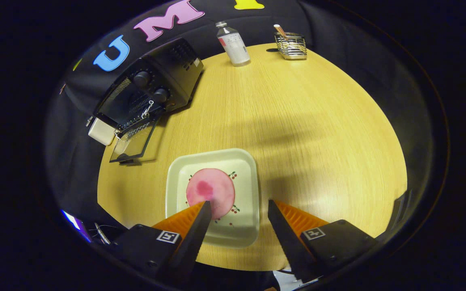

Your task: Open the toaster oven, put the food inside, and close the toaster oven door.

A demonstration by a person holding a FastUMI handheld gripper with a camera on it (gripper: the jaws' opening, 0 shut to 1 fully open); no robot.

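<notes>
Toaster oven (148,91) sits at the far left of the wooden table (318,133), its glass door (132,142) already dropped flat, so loading comes next. Nearer, a round pink slice of food (210,190) lies on a pale square plate (249,178) with cherry prints. Above the plate hangs the gripper (237,212), fingers spread wide and empty, one tip over the slice's near edge, seemingly lining up a grasp.
</notes>
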